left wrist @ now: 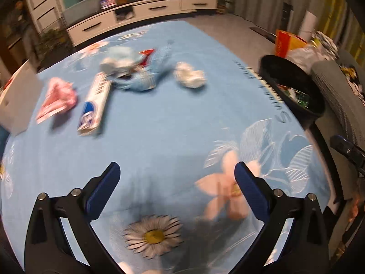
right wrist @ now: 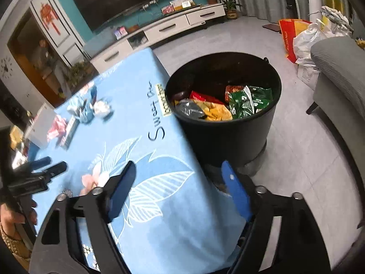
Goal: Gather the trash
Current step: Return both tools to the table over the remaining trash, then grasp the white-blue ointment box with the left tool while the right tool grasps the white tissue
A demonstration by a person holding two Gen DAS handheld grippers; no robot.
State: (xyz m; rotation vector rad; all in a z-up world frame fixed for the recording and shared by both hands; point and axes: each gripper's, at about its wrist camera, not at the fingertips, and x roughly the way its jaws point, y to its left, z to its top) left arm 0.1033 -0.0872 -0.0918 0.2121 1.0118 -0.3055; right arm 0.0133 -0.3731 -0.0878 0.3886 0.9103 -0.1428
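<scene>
Trash lies on the far part of a table with a blue flowered cloth [left wrist: 164, 123]: a pink crumpled wrapper [left wrist: 58, 99], a white toothpaste box [left wrist: 94, 104], a blue crumpled heap [left wrist: 134, 68] and a white paper wad [left wrist: 190, 75]. My left gripper [left wrist: 176, 175] is open over bare cloth, well short of them, nothing between its fingers. A black bin [right wrist: 224, 111] stands on the floor at the table's right edge, holding several snack bags [right wrist: 228, 102]. My right gripper [right wrist: 179, 175] is open and empty above the table's near right corner, short of the bin. The left gripper [right wrist: 49, 166] shows at the left there.
A white box [left wrist: 18, 100] sits at the table's left edge. A grey sofa [right wrist: 342, 73] stands right of the bin, with bags [right wrist: 303, 38] behind it. A TV cabinet [right wrist: 159, 32] runs along the far wall. A hand [right wrist: 13, 214] holds the left gripper.
</scene>
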